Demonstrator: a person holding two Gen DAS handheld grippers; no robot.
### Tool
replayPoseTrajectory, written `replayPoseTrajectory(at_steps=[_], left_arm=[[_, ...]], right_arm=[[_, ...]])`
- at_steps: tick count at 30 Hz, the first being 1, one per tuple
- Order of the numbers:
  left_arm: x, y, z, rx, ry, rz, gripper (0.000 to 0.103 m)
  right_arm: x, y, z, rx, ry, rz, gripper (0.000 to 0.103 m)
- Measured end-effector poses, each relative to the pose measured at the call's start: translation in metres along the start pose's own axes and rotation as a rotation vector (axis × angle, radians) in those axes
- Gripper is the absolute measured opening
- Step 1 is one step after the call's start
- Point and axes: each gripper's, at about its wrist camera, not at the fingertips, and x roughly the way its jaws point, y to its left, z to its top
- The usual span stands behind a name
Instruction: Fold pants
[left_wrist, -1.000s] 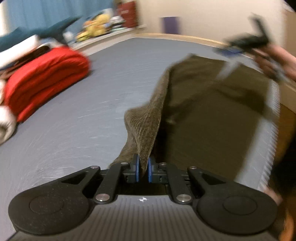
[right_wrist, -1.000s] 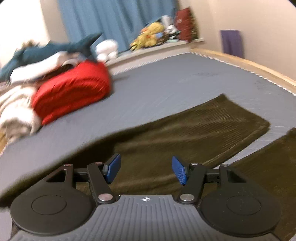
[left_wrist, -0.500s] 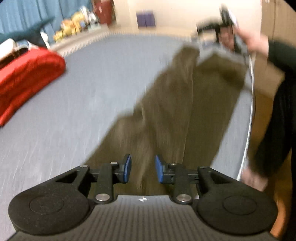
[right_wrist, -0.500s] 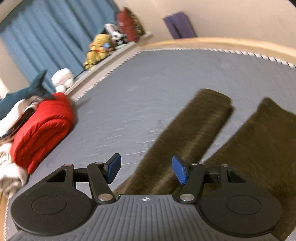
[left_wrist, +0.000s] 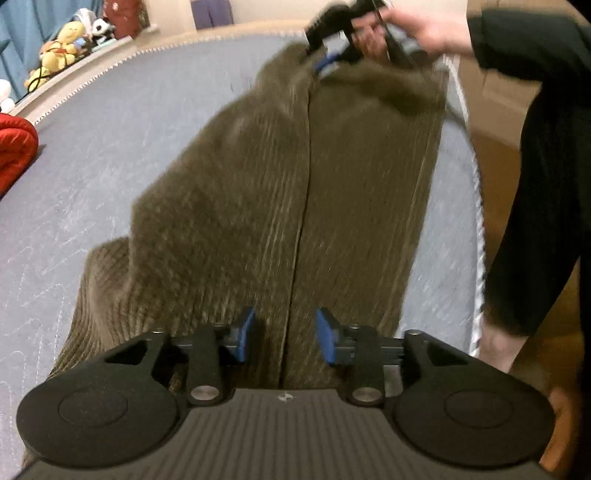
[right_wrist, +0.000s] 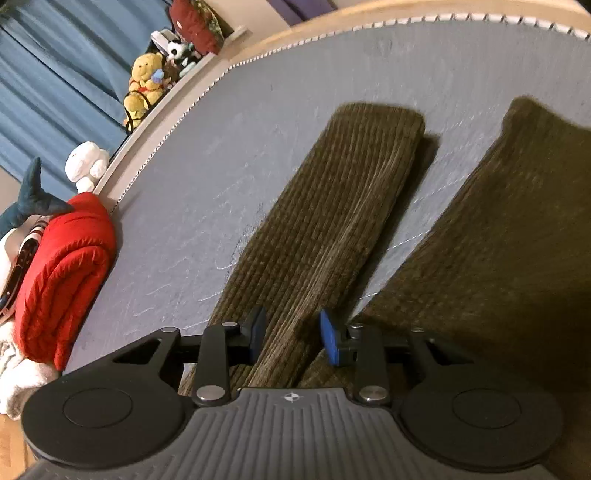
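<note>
Olive-brown corduroy pants lie flat on a grey mattress, the two legs side by side with a seam between them. My left gripper is open and empty just above one end of the pants. My right gripper is open and empty over the other end, where the two legs spread apart. The right gripper also shows at the far end of the pants in the left wrist view, held in a hand.
A red folded blanket and white cloth lie at the mattress's left edge. Stuffed toys sit on a ledge before blue curtains. The person's dark clothing stands by the mattress's right edge.
My left gripper let go of the pants fabric and opened. The lifted fabric dropped flat onto the mattress. My right gripper moved to the far end of the pants, still open.
</note>
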Motion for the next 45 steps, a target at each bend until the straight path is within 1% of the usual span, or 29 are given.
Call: replayPoseTrajectory(at_steps=[2, 4, 5, 8, 9, 10, 11, 13, 17, 20, 22, 24, 25, 27, 29, 30, 31, 32, 33, 34, 35, 36, 37, 39, 40, 42, 44, 45], left_arm=[[0.011, 0.003, -0.002, 0.024, 0.033, 0.043, 0.045], [0.017, 0.006, -0.003, 0.020, 0.044, 0.058, 0.045], [0.018, 0.007, -0.006, 0.017, 0.044, 0.062, 0.044], [0.022, 0.011, -0.006, 0.018, 0.049, 0.078, 0.028], [0.022, 0.013, -0.005, 0.012, 0.047, 0.079, 0.017], [0.020, 0.015, -0.004, 0.009, 0.045, 0.094, 0.017], [0.016, 0.020, -0.004, 0.009, 0.043, 0.111, 0.017], [0.009, 0.023, -0.002, 0.001, 0.024, 0.133, 0.016], [-0.018, 0.038, 0.005, -0.051, -0.049, 0.135, 0.015], [-0.044, 0.042, 0.006, -0.059, -0.103, 0.106, 0.015], [-0.060, 0.039, 0.003, -0.032, -0.124, 0.076, 0.015], [-0.069, 0.030, -0.003, 0.018, -0.120, 0.048, 0.015], [-0.070, 0.025, -0.005, 0.036, -0.114, 0.029, 0.015], [-0.070, 0.015, -0.013, 0.070, -0.086, -0.037, 0.015], [-0.067, 0.002, -0.019, 0.121, -0.047, -0.077, 0.016], [-0.066, -0.004, -0.023, 0.140, -0.024, -0.087, 0.017], [-0.065, -0.010, -0.025, 0.152, -0.006, -0.090, 0.017], [-0.064, -0.012, -0.026, 0.158, 0.005, -0.086, 0.017], [-0.067, -0.011, -0.026, 0.155, 0.000, -0.084, 0.020], [-0.071, -0.009, -0.024, 0.136, -0.025, -0.090, 0.022], [-0.079, -0.002, -0.021, 0.092, -0.070, -0.098, 0.029], [-0.089, 0.003, -0.020, 0.044, -0.116, -0.100, 0.038], [-0.098, 0.012, -0.017, -0.016, -0.172, -0.102, 0.040], [-0.112, 0.027, -0.015, -0.119, -0.259, -0.089, 0.047], [-0.115, 0.032, -0.014, -0.169, -0.288, -0.072, 0.047], [-0.115, 0.040, -0.014, -0.247, -0.311, -0.035, 0.047], [-0.112, 0.048, -0.016, -0.295, -0.306, 0.013, 0.047], [-0.109, 0.050, -0.018, -0.311, -0.297, 0.030, 0.047]], right_arm=[[0.011, 0.001, 0.000, -0.007, 0.006, -0.023, 0.035], [0.019, 0.000, -0.001, -0.008, 0.011, -0.062, 0.036], [0.022, 0.000, -0.003, 0.000, 0.010, -0.082, 0.035], [0.031, -0.004, 0.001, 0.036, -0.005, -0.103, 0.033], [0.032, -0.004, 0.001, 0.039, -0.012, -0.105, 0.027], [0.032, -0.004, 0.001, 0.038, -0.023, -0.111, 0.021], [0.030, -0.003, 0.002, 0.040, -0.032, -0.111, 0.013], [0.023, -0.002, 0.004, 0.057, -0.054, -0.088, 0.009], [-0.017, 0.008, 0.013, 0.032, -0.124, -0.037, 0.007], [-0.066, 0.018, 0.017, 0.008, -0.172, -0.009, 0.007], [-0.105, 0.023, 0.013, -0.021, -0.199, -0.034, 0.006], [-0.141, 0.021, 0.004, -0.042, -0.206, -0.080, 0.006], [-0.155, 0.017, -0.004, -0.056, -0.194, -0.121, 0.007], [-0.174, 0.000, -0.024, -0.051, -0.143, -0.194, 0.007], [-0.177, -0.024, -0.040, -0.032, -0.069, -0.241, 0.008], [-0.176, -0.040, -0.045, 0.006, -0.033, -0.250, 0.012], [-0.174, -0.056, -0.050, 0.058, -0.010, -0.246, 0.012], [-0.169, -0.075, -0.050, 0.117, 0.010, -0.236, 0.014], [-0.166, -0.090, -0.047, 0.161, 0.019, -0.226, 0.019], [-0.165, -0.104, -0.042, 0.204, 0.000, -0.226, 0.032], [-0.166, -0.114, -0.036, 0.241, -0.031, -0.229, 0.045], [-0.168, -0.125, -0.029, 0.276, -0.067, -0.228, 0.048], [-0.168, -0.135, -0.022, 0.301, -0.096, -0.214, 0.048], [-0.164, -0.145, -0.013, 0.330, -0.122, -0.187, 0.049], [-0.161, -0.151, -0.011, 0.345, -0.131, -0.175, 0.049], [-0.150, -0.158, -0.007, 0.390, -0.130, -0.140, 0.050], [-0.137, -0.160, -0.005, 0.421, -0.124, -0.089, 0.050], [-0.132, -0.160, -0.002, 0.422, -0.127, -0.089, 0.050]])
